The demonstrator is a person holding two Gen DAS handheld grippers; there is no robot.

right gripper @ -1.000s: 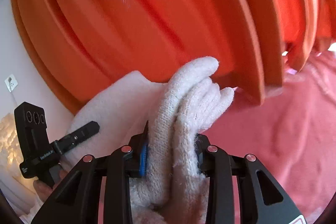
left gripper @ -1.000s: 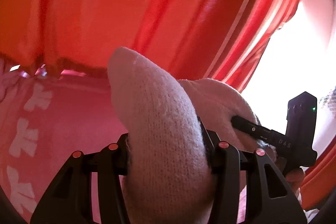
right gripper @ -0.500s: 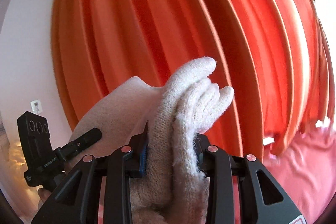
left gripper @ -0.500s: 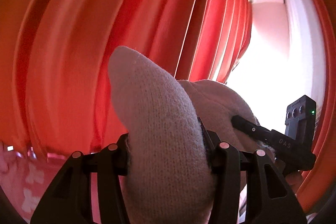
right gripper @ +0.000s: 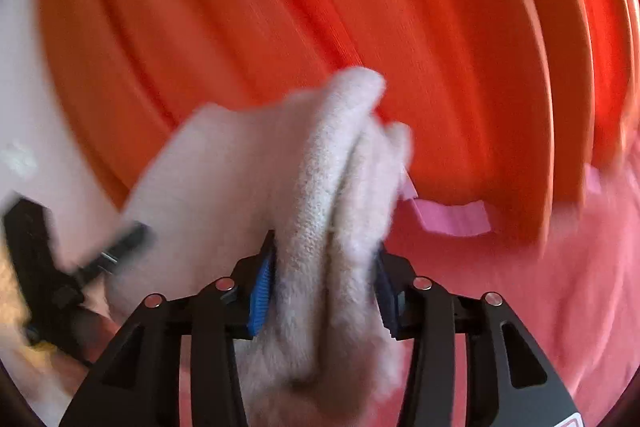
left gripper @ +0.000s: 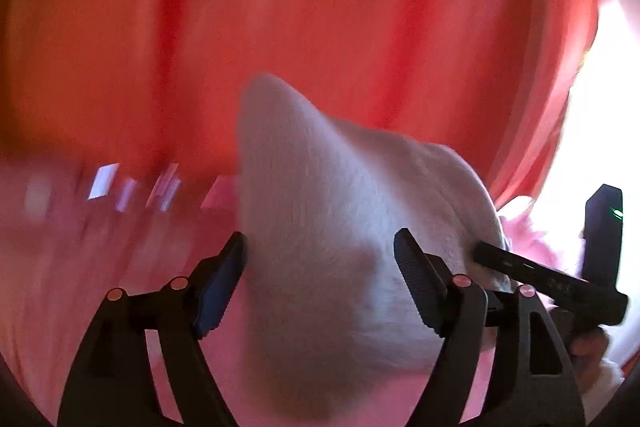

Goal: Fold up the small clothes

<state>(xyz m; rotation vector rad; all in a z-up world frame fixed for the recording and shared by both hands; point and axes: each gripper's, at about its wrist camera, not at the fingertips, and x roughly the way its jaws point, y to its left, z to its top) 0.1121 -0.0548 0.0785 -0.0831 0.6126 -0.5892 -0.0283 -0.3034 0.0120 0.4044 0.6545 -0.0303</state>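
A white knitted garment (left gripper: 328, 211) hangs bunched between both grippers above a pink bedspread (left gripper: 72, 287). My left gripper (left gripper: 320, 243) has its jaws opening. They stand wide, with the knit loose between them and no longer pinched. To its right, my right gripper's finger (left gripper: 532, 275) reaches into the same cloth. In the right wrist view, folded layers of the garment (right gripper: 332, 195) fill my right gripper (right gripper: 325, 243). Its pads still touch the knit on both sides while its jaws are opening. The blurred left gripper (right gripper: 72, 259) is at the left of that view.
Orange-red curtains (right gripper: 360, 7) hang close behind the bed and fill the background of both views. A bright window (left gripper: 600, 99) is at the right of the left wrist view. A white wall (right gripper: 24, 99) is at the left of the right wrist view. The bedspread (right gripper: 520, 299) spreads out below.
Both views have swung downward, so the bedspread is back in view below the curtains. The left jaws have spread wide and released their pinch on the knit. The right jaws look barely wider.
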